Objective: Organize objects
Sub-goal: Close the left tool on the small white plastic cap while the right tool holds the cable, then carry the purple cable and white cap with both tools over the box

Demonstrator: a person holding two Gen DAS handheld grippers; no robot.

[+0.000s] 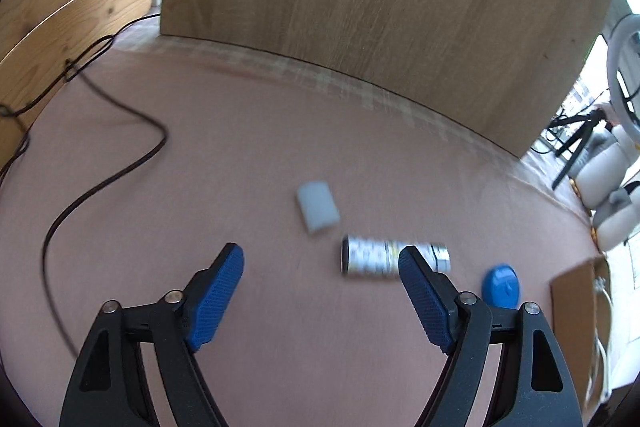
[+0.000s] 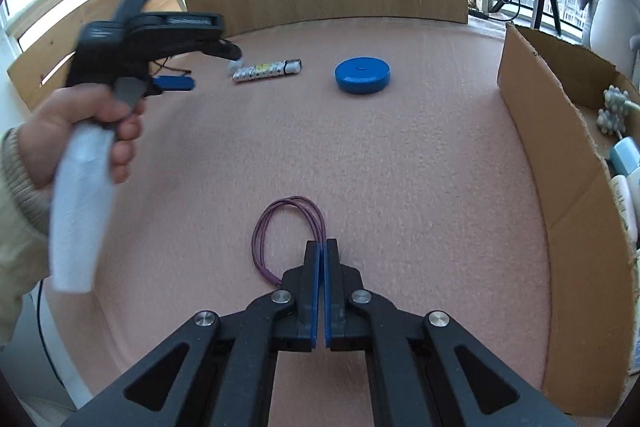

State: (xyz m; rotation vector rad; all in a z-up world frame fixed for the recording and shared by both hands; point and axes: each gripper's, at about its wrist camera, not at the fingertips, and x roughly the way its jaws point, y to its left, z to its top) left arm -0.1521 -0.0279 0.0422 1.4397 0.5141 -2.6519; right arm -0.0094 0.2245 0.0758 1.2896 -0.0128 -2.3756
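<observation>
My right gripper [image 2: 322, 245] pinched closed on purple hair tie [image 2: 280, 227], my left gripper [image 1: 320, 259] spread wide, empty, above patterned tube [image 1: 384, 258], blue disc [image 2: 362, 75] nearby on pink mat [image 2: 400, 167]

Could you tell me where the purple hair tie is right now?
In the right wrist view, the thin purple hair tie lies on the pink mat, pinched by the right gripper.

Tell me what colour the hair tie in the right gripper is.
Purple. The hair tie shows best in the right wrist view, pinched in the right gripper.
</observation>
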